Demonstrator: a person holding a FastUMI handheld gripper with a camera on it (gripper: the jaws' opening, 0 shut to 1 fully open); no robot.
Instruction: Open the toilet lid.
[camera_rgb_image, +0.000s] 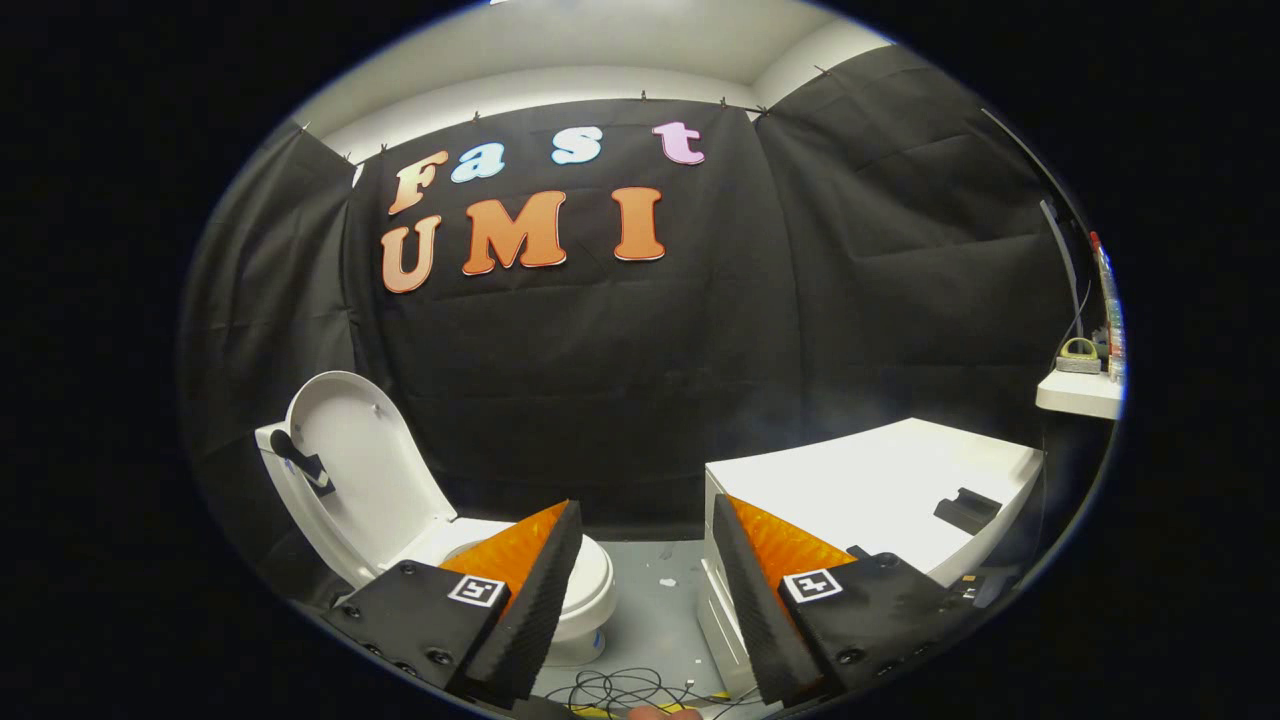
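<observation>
Facing the booth wall (640, 380). White cabinet (880, 490) sits ahead right, beyond the right finger; a small dark block (967, 510) lies near its right edge. Toilet (585, 590) stands ahead left, partly behind the left finger. Lid (365, 465) is up, upright, leaning back toward the wall, bowl exposed. Grey floor (660, 600) runs between toilet and cabinet. Gripper (640, 530) fingers are spread apart, holding nothing, clear of the toilet. Loose cables (620, 688) lie on the floor below the fingers.
</observation>
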